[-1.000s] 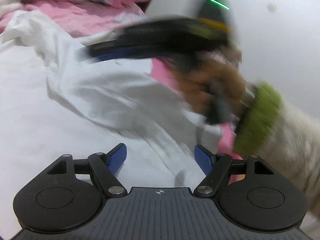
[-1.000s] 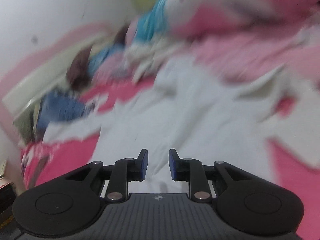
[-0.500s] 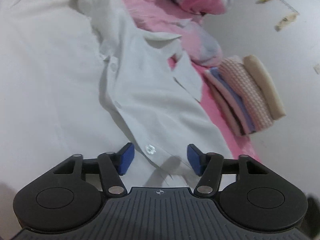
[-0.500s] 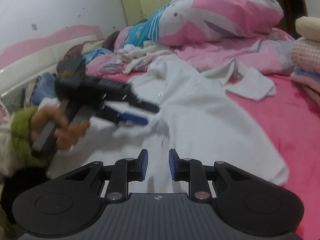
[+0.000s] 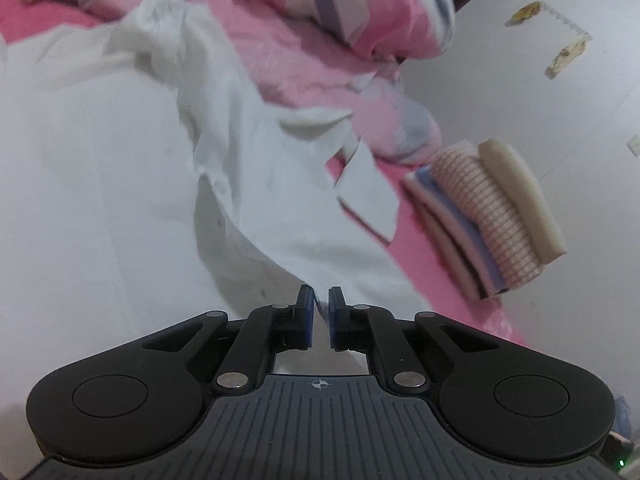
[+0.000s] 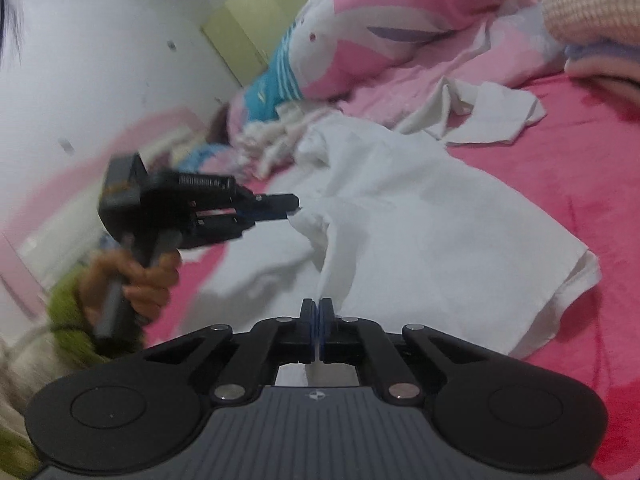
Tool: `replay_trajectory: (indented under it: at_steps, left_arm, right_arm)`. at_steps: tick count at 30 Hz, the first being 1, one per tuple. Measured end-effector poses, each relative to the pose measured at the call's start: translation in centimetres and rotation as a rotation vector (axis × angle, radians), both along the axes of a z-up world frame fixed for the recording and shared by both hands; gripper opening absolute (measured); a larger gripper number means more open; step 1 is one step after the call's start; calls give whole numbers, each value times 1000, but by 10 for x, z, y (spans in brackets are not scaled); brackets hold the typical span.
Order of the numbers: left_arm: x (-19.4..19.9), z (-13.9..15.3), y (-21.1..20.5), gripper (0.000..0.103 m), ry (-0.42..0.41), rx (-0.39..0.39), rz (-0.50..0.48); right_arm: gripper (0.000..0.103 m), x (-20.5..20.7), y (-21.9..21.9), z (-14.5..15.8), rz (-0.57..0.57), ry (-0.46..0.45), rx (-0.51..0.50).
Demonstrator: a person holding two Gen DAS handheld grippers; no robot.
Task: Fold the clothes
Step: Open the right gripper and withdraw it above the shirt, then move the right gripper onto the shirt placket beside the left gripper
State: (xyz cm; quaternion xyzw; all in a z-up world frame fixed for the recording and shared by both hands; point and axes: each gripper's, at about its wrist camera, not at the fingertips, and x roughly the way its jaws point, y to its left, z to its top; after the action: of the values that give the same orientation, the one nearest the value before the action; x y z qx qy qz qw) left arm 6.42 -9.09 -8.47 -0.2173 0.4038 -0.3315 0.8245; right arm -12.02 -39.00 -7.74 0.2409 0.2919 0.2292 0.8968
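A white shirt [image 6: 420,216] sprawls across a pink bed [image 6: 580,152], its far end lost among blurred bedding below a pink pillow [image 6: 392,24]. The left gripper [image 6: 294,204] is clamped on a raised fold of the shirt; the right gripper [image 6: 317,312] pinches the near hem. Folded clothes [image 5: 492,216] sit stacked at the bed's edge. The hand [image 6: 136,280] is motion-blurred.
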Motion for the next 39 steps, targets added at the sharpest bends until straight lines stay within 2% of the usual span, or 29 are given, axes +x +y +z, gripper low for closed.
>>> replay_trajectory:
  at_steps: [4, 8, 10, 12, 14, 15, 18, 23, 25, 27, 29, 32, 39]
  left_arm:
    - [5, -2, 1, 5, 7, 35, 4]
    - [12, -18, -1, 5, 44, 109, 13]
    - [13, -25, 0, 6, 49, 148, 22]
    - [13, -28, 3, 6, 46, 171, 38]
    - [13, -23, 8, 8, 14, 176, 56]
    - [11, -19, 9, 8, -7, 179, 58]
    - [4, -5, 11, 12, -71, 183, 44]
    - [-12, 5, -16, 35, -144, 195, -120]
    - [-16, 2, -33, 35, -154, 214, -201]
    - [-14, -8, -47, 35, -156, 248, -236]
    - [-5, -20, -54, 35, -135, 297, -234]
    - [4, -25, -53, 35, -138, 301, -219]
    - [11, -24, -49, 35, -216, 355, -172]
  right_arm:
    - [1, 14, -9, -9, 40, 72, 71]
    - [3, 24, 1, -25, 32, 166, -35]
    - [4, 20, 3, -24, 27, 159, -35]
    - [13, 13, -1, -18, 7, 138, -39]
    - [26, 2, -7, -8, -29, 98, -54]
    - [27, -2, -11, -4, -51, 83, -54]
    - [27, -13, -20, 6, -106, 39, -55]
    - [25, -8, 1, 6, -73, -13, -163]
    - [23, 3, 13, 2, -43, -11, -211]
    - [18, 15, 24, -5, -16, -2, -255]
    - [15, 29, 32, -14, 4, 25, -286]
    - [14, 41, 37, -18, 20, 23, -299]
    - [14, 59, 48, -20, 44, 7, -302]
